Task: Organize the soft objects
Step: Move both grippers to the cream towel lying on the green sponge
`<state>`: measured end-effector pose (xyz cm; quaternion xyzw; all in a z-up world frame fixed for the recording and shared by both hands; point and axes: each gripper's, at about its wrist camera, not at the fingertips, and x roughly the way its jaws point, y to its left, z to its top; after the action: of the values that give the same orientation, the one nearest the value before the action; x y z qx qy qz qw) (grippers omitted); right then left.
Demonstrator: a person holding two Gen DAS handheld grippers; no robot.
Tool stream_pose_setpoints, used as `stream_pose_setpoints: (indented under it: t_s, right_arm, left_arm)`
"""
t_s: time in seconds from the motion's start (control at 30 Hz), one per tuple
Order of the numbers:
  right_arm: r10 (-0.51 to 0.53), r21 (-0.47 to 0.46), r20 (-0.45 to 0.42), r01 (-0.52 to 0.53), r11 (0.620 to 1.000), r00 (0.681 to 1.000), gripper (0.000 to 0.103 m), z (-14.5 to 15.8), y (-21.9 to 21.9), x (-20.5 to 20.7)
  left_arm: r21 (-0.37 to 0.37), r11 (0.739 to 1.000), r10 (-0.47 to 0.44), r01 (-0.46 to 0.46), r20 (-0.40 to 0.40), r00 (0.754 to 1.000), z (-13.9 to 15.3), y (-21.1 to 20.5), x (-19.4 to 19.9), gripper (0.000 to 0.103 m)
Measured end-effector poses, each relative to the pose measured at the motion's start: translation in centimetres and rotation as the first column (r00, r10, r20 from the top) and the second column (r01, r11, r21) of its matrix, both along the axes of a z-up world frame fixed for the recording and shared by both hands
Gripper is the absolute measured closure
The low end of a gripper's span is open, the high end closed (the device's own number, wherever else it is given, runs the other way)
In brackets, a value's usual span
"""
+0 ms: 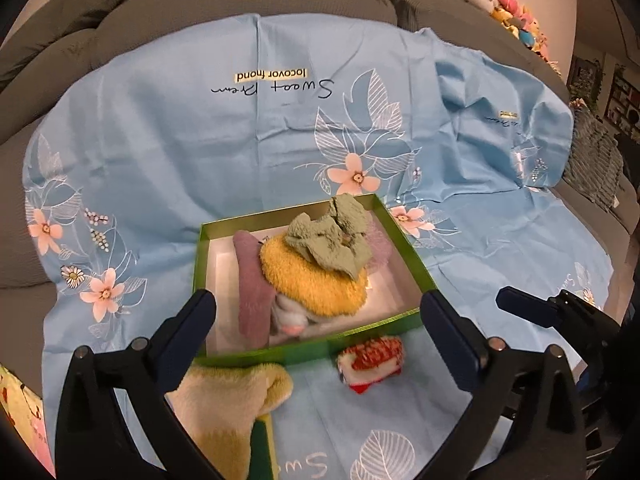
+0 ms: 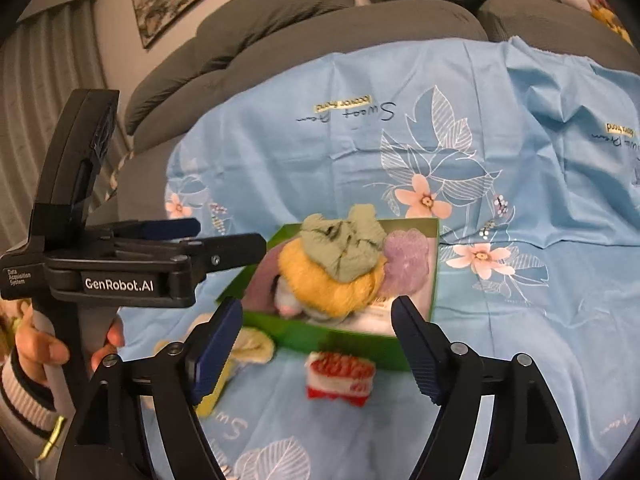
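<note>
The left gripper (image 1: 318, 320) was held released, its 2 blue-padded jaws spread wide and nothing caught between them. The right gripper (image 2: 316, 330) was likewise released and empty, jaws well apart. Both were held low over the near part of the blue floral cloth (image 1: 168, 152), which had been spread over a grey sofa (image 1: 224, 4).

Framed between the jaws of each gripper, a small red-and-white plush (image 2: 340, 376) was seen lying on the cloth, just near of the green box (image 1: 204, 240) and close to its near wall. To the left of that plush, a pale cream-yellow plush (image 1: 228, 404) lay outside the box, partly under the left jaw of the left gripper in its own view.

Inside the box a pile had been made: a sage-green knit piece (image 1: 332, 236) on top of a fuzzy yellow item (image 1: 316, 280), with a mauve cloth (image 1: 252, 280) at the left and a lilac fluffy piece (image 2: 408, 260) at the far right. A small white plush (image 1: 292, 316) was glimpsed under the yellow one.

The step in hand was judged to be the pick of a remaining loose item, probably the red-and-white plush. The next move was judged to call for a descent around it, a gentle closing on its soft body, and a lift over the box's near wall onto the crowded pile.
</note>
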<state>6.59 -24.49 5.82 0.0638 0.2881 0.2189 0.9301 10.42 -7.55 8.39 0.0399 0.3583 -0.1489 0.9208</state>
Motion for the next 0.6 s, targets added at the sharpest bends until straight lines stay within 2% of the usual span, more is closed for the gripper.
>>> stream_pose_setpoints:
  t_s: [0.37,0.47,0.6]
  right_arm:
    - [0.02,0.03,0.014,-0.02,0.999,1.0,0.021,0.8,0.5,-4.8]
    - [0.014,0.046,0.006,-0.015,0.999,1.0,0.02,0.6,0.6,-5.7]
    - [0.027,0.021,-0.023,-0.026,0.999,0.999,0.02,-0.6,1.3,-6.5]
  left_arm:
    - [0.003,1.0,0.009,-0.009,0.019,1.0,-0.5,2.2,-5.7,0.001]
    - [-0.035,0.999,0.031,-0.033,-0.034,0.999,-1.8,4.6,-6.9,0.001]
    - [-0.102,0.985,0.124,-0.141,-0.153,0.98,-4.3,10.0,-7.7,0.001]
